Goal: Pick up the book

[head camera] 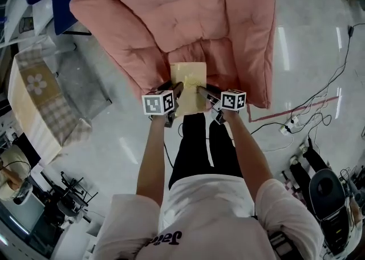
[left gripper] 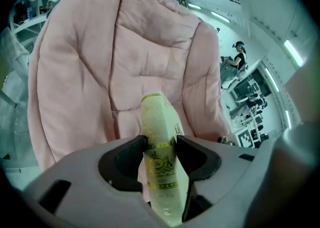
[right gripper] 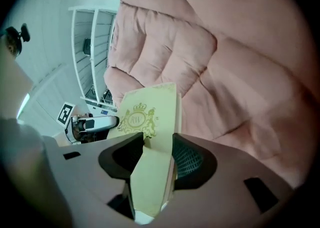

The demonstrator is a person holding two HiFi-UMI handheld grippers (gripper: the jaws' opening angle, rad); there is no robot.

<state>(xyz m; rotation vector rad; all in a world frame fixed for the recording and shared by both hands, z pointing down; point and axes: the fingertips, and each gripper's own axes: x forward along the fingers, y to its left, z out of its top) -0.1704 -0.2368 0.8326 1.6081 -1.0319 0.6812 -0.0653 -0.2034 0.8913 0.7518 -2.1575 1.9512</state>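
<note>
A pale yellow book (head camera: 189, 85) with gold print is held in the air over the front of a pink cushioned chair (head camera: 171, 19). My left gripper (head camera: 175, 94) is shut on the book's left edge; in the left gripper view both pads press on the gold-banded spine (left gripper: 160, 152). My right gripper (head camera: 204, 93) is shut on the book's right side, its pads clamping the crested cover (right gripper: 150, 137) in the right gripper view. The book's near end is hidden between the grippers.
The pink chair (left gripper: 125, 47) fills the space behind the book. A checked yellow box (head camera: 37, 96) stands on the floor at left. Cables and a power strip (head camera: 288, 126) lie on the floor at right. The person's dark-trousered legs (head camera: 202, 150) are directly below the grippers.
</note>
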